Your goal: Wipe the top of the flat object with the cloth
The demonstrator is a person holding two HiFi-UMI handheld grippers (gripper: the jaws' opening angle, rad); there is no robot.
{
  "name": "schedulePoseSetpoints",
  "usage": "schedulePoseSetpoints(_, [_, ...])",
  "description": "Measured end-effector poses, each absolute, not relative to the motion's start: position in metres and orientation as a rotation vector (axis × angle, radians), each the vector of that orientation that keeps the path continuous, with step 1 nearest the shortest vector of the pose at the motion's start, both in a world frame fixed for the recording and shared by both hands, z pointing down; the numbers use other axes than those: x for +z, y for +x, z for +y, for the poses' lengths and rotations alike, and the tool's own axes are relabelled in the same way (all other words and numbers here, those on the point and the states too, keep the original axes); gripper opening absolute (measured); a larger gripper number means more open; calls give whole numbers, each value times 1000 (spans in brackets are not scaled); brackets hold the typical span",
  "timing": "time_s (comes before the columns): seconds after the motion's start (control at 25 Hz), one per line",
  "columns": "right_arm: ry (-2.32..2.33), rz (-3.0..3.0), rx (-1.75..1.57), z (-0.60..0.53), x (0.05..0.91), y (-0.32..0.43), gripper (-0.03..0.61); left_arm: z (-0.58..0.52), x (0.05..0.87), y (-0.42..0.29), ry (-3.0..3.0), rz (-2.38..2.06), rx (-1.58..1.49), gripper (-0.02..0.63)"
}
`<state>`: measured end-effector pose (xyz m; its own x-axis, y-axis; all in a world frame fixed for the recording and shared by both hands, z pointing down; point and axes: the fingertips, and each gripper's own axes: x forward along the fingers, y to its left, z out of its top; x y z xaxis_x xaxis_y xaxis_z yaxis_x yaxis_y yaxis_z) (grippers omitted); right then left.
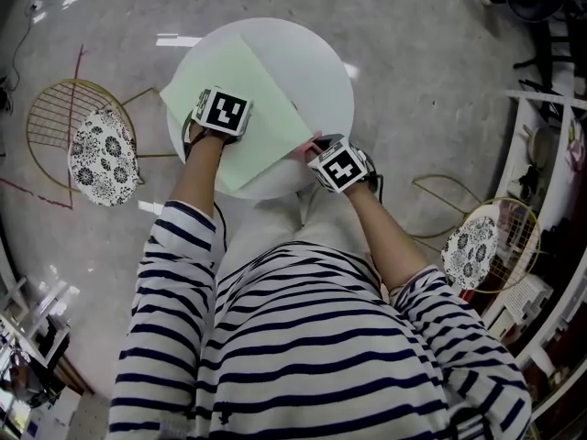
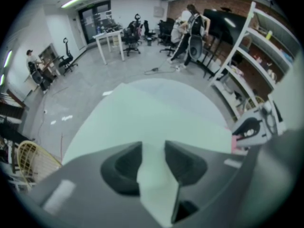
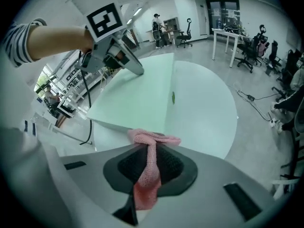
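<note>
A pale green flat sheet (image 1: 261, 108) lies across a round white table (image 1: 326, 71), overhanging its near edge. My left gripper (image 1: 220, 108) sits at the sheet's near left edge. In the left gripper view that gripper (image 2: 153, 148) has the green sheet (image 2: 152, 118) running between its jaws, shut on it. My right gripper (image 1: 321, 152) is at the sheet's near right edge, shut on a pink cloth (image 3: 149, 139). The bunched cloth end pokes out past the right gripper (image 3: 151, 151), just short of the green sheet (image 3: 137, 99).
Two wire-backed chairs with floral cushions stand on the floor, one to the left (image 1: 101, 145) and one to the right (image 1: 472, 246). Shelving (image 1: 550, 154) runs along the right. Desks and office chairs (image 2: 118, 37) are farther off.
</note>
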<state>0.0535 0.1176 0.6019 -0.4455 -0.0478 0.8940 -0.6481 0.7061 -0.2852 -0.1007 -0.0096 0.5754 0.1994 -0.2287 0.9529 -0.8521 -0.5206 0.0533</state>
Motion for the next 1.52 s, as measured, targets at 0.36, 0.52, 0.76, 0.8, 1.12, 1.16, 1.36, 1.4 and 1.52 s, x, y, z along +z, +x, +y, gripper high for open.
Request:
schedulePoseSetpoints(0.36, [605, -1990, 574, 4, 601, 62, 48, 14, 577, -114, 1818, -898, 1465, 129])
schedulePoseSetpoints(0.52, [562, -2012, 463, -39, 593, 48, 48, 18, 574, -118, 1790, -901, 1451, 162])
schedulePoseSetpoints(0.76, [527, -2028, 330, -86, 587, 28, 48, 15, 577, -113, 1793, -869, 1463, 241])
schedulePoseSetpoints(0.8, [512, -2033, 311, -90, 586, 24, 48, 13, 578, -113, 1792, -872, 1452, 241])
schedulePoseSetpoints(1.12, [318, -2074, 235, -68, 592, 25, 48, 7, 585, -116, 1761, -878, 1445, 242])
schedulePoseSetpoints(1.16, [299, -2080, 231, -61, 593, 26, 48, 7, 585, -116, 1760, -880, 1444, 242])
schedulePoseSetpoints(1.36, [234, -2102, 249, -28, 596, 30, 48, 6, 587, -121, 1736, -892, 1455, 244])
schedulePoseSetpoints(1.4, [224, -2105, 255, -22, 597, 31, 48, 7, 588, -122, 1728, -893, 1458, 242])
schedulePoseSetpoints(1.52, [200, -2113, 270, -2, 597, 36, 48, 7, 587, -122, 1726, -900, 1453, 244])
